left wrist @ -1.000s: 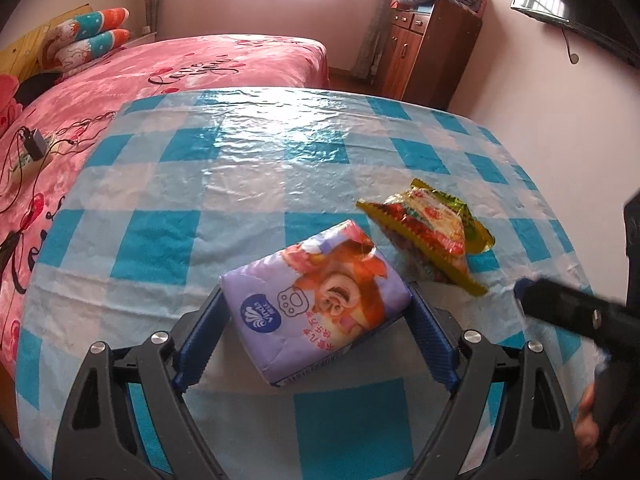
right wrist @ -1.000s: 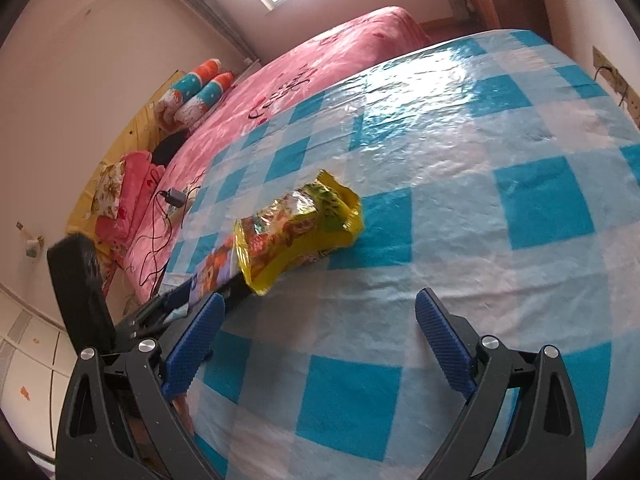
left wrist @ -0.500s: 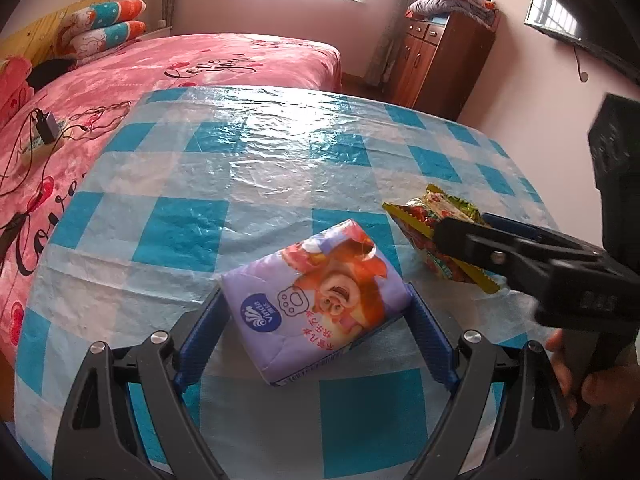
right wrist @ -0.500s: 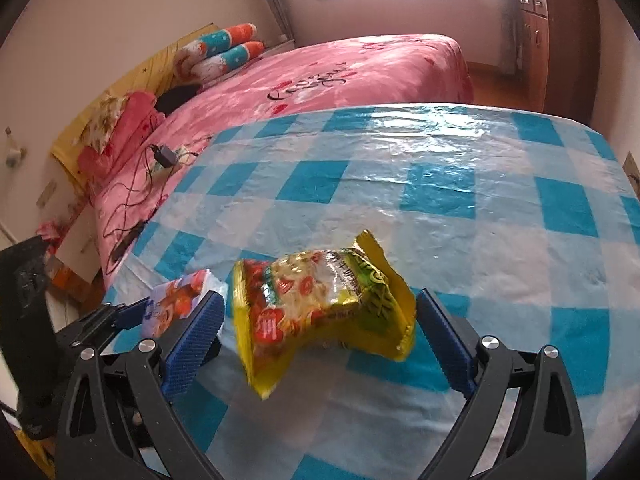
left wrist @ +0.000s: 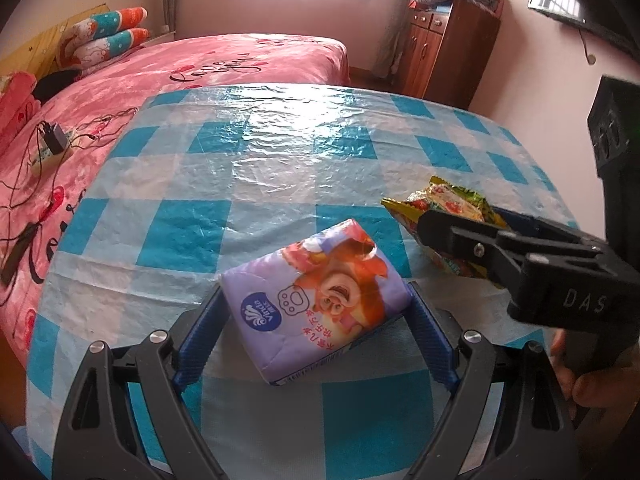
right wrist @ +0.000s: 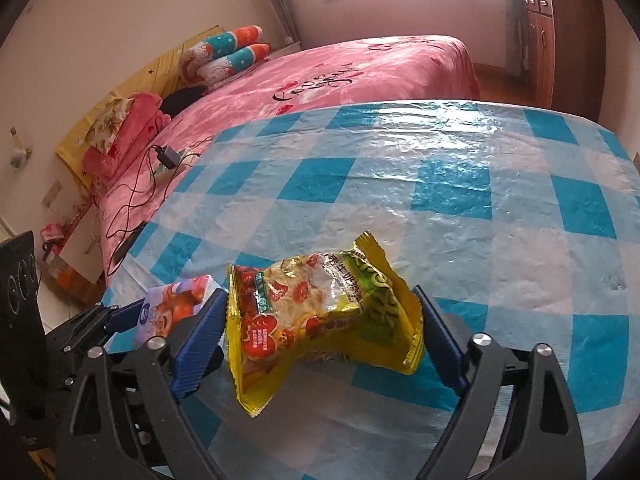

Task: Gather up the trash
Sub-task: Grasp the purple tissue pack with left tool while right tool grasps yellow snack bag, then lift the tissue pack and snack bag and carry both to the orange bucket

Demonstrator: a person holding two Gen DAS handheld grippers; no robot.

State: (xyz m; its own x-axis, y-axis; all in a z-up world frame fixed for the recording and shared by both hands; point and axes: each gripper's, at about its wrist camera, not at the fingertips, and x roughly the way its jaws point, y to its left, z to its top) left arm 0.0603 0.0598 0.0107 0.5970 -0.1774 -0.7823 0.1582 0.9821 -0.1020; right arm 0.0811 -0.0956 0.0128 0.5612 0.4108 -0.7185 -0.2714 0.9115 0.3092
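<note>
A purple tissue pack (left wrist: pixel 316 300) with a cartoon print sits between the blue pads of my left gripper (left wrist: pixel 314 334), which is shut on it just above the checked tablecloth (left wrist: pixel 248 184). A yellow snack bag (right wrist: pixel 320 312) is squeezed between the pads of my right gripper (right wrist: pixel 320 340), which is shut on it. In the left wrist view the snack bag (left wrist: pixel 448 200) shows behind the right gripper's black jaw. In the right wrist view the tissue pack (right wrist: pixel 172 304) shows at the left, in the left gripper.
The table carries a blue and white checked plastic cloth (right wrist: pixel 440 184). A pink bed (left wrist: pixel 168 76) with a charger and cables (left wrist: pixel 52 140) lies beyond its left edge. A wooden cabinet (left wrist: pixel 448 48) stands at the back right.
My right gripper moved over the snack bag and shut on it, crumpling it. My left gripper has stayed shut on the tissue pack; both views shifted a little.
</note>
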